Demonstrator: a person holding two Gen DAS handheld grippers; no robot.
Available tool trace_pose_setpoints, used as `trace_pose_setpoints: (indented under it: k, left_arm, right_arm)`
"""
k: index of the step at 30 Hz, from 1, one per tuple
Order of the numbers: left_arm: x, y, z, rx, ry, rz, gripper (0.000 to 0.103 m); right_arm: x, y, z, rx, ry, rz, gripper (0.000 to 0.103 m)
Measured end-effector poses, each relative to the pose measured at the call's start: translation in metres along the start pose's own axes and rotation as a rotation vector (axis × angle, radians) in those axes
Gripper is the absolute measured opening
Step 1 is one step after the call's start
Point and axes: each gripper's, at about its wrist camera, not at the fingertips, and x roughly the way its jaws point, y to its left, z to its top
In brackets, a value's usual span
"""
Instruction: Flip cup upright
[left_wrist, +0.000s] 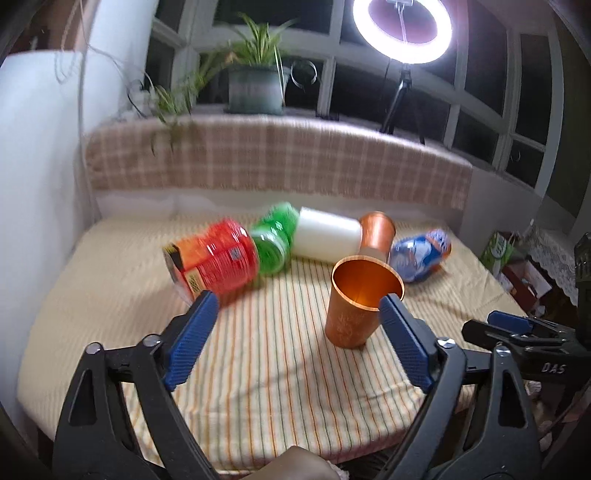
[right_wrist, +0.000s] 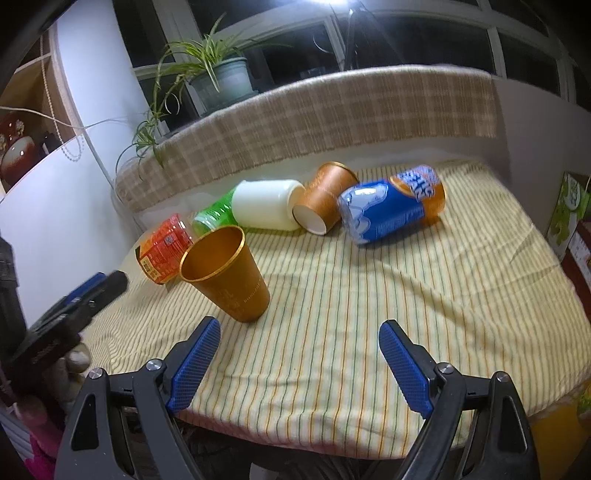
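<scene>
Copper cup (left_wrist: 360, 302) mouth-up on striped cloth (left_wrist: 258, 350), looks tilted, just inside left gripper (left_wrist: 297, 325) spread jaws; right gripper (right_wrist: 299, 350) spread, empty; flip seemingly done; next: withdraw clear, no nudging.

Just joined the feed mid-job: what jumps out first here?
A shiny orange metal cup stands mouth-up on the striped cloth, beside the open left gripper. Behind it, a row of toppled containers includes a red can and a blue can. The right gripper hovers open.
</scene>
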Motion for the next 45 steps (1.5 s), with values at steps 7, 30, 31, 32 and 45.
trace_pose_setpoints:
  k: [7, 30, 31, 32, 45]
  left_arm:
    - [-0.027, -0.005, 0.006, 0.005, -0.087, 0.035, 0.103]
    - [-0.04, -0.007, 0.01, 0.001, -0.119, 0.071, 0.103]
    - [-0.04, -0.007, 0.01, 0.0, -0.119, 0.07, 0.103]
    - [-0.041, -0.007, 0.01, -0.002, -0.117, 0.069, 0.103]
    - [-0.04, -0.005, 0.01, 0.003, -0.121, 0.082, 0.103]
  right_arm:
    - [-0.016, 0.017, 0.003, -0.06, -0.086, -0.04, 0.103]
    - [-0.021, 0.016, 0.005, -0.051, -0.123, -0.086, 0.103]
    - [-0.021, 0.016, 0.005, -0.049, -0.121, -0.086, 0.103]
    - [-0.02, 0.015, 0.005, -0.048, -0.12, -0.086, 0.103]
    - [-0.015, 0.011, 0.005, -0.034, -0.103, -0.089, 0.103]
